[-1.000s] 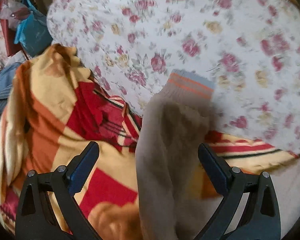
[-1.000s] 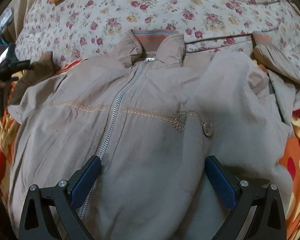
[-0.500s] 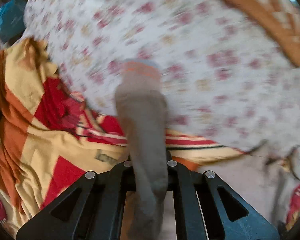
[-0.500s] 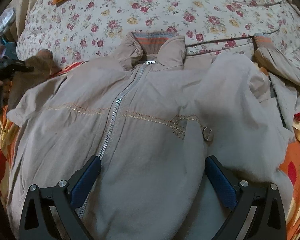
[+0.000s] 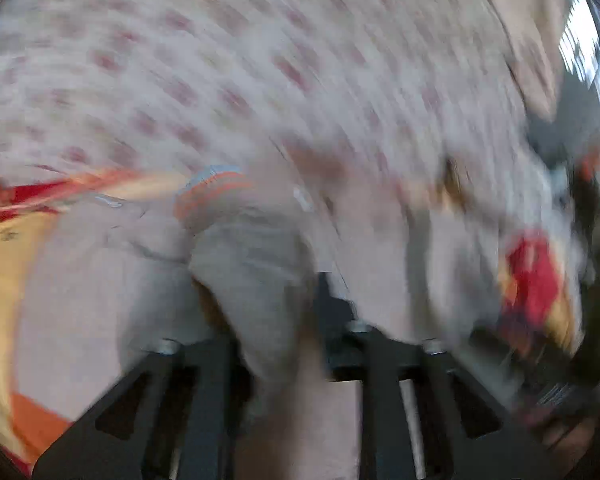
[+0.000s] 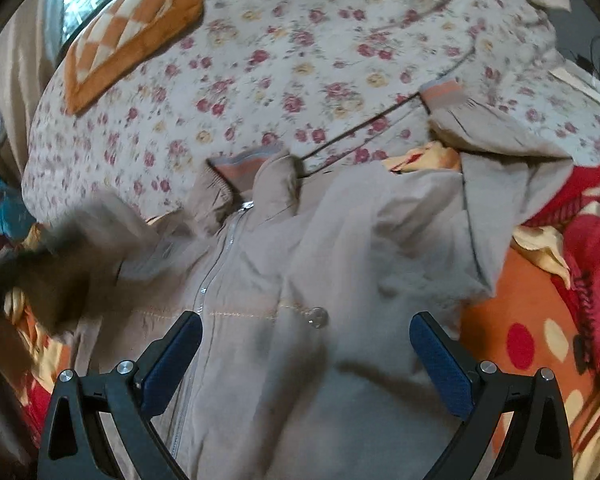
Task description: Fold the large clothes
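A large beige zip-up jacket lies front up on the bed, collar away from me. My right gripper is open and empty, hovering over the jacket's chest. Its right sleeve with a striped cuff lies out to the right. My left gripper is shut on the jacket's left sleeve, whose orange-striped cuff hangs past the jaws. The left wrist view is heavily blurred. In the right wrist view the left sleeve is a dark blur at the left.
The bed has a floral sheet. A red, orange and yellow blanket lies under the jacket. An orange checkered pillow sits at the far left. Clutter lies beyond the bed's left edge.
My left gripper closed on the left sleeve and is swinging it right, toward the jacket body. The right gripper stayed open and shifted back, with the view tilting.
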